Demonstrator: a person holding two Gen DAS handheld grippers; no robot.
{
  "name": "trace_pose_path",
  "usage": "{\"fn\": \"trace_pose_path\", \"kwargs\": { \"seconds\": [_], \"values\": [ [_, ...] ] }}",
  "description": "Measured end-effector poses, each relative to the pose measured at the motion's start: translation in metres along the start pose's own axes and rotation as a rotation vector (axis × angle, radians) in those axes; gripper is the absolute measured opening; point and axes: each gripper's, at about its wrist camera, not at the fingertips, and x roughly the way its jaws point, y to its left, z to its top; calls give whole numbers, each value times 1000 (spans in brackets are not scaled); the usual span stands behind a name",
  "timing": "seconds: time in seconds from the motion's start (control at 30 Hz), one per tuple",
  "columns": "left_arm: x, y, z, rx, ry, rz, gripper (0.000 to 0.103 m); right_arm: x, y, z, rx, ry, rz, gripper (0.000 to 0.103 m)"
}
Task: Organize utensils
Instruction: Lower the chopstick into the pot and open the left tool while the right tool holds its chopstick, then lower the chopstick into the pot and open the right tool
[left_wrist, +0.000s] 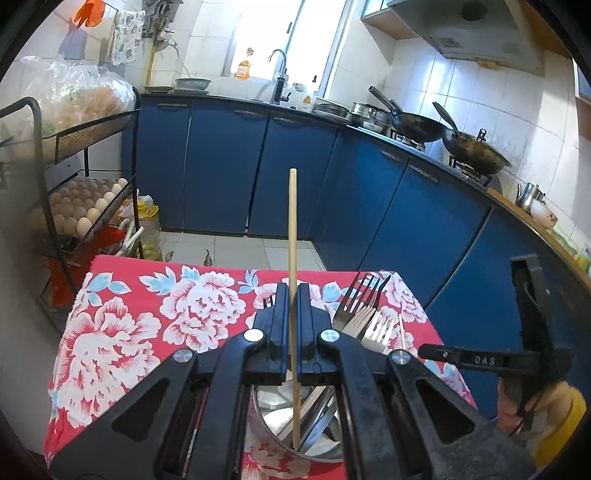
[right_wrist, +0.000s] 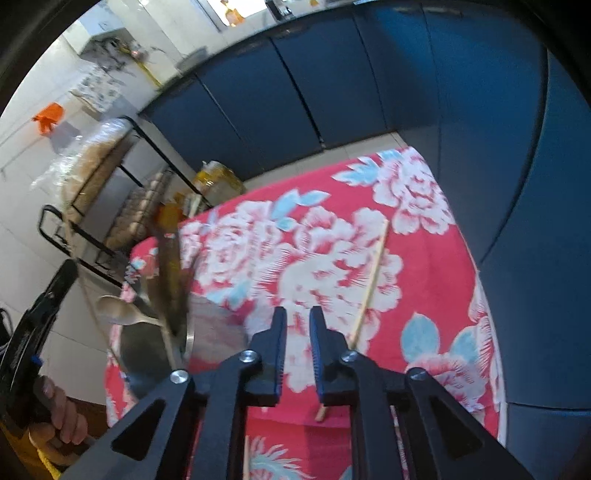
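My left gripper is shut on a wooden chopstick that stands upright, its lower end inside a round steel container holding several metal utensils. Forks stick out of the container to the right of the left gripper. In the right wrist view the same container is at the left, blurred, with a spoon sticking out. My right gripper is slightly open and empty above the cloth, just left of a second chopstick lying on the red floral tablecloth.
The table is small, with its far edge close. A black wire rack with eggs stands to the left. Blue kitchen cabinets run behind and to the right. More thin sticks lie near the cloth's front edge.
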Motion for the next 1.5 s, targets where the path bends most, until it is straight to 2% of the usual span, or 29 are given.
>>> {"fn": "trace_pose_path", "kwargs": {
  "seconds": [0.13, 0.43, 0.87, 0.93, 0.97, 1.0, 1.07, 1.17, 1.33, 1.5],
  "values": [
    [4, -1, -6, 10, 9, 12, 0, 11, -11, 9, 14, 23, -52, 22],
    [14, 6, -19, -14, 65, 20, 0, 40, -32, 30, 29, 64, -182, 25],
    [15, 11, -24, -38, 125, 1, 0, 64, -28, 44, -6, 115, -271, 26],
    [15, 12, -25, -49, 130, 0, 1, 70, -19, 46, -54, 140, -314, 24],
    [14, 13, -25, -52, 130, 2, 2, 73, -14, 47, -78, 151, -358, 16],
    [13, 13, -25, -53, 130, 4, 3, 76, -10, 47, -93, 156, -386, 13],
    [12, 13, -26, -55, 134, 6, 4, 78, -6, 48, -104, 170, -399, 9],
    [9, 14, -28, -54, 148, 2, 5, 77, -8, 49, -68, 170, -385, 7],
    [2, 16, -30, -50, 165, 6, 7, 64, -16, 41, -24, 125, -268, 6],
    [-3, 19, -31, -59, 173, 22, 9, 29, -6, 26, -48, 23, -182, 6]
  ]
}}
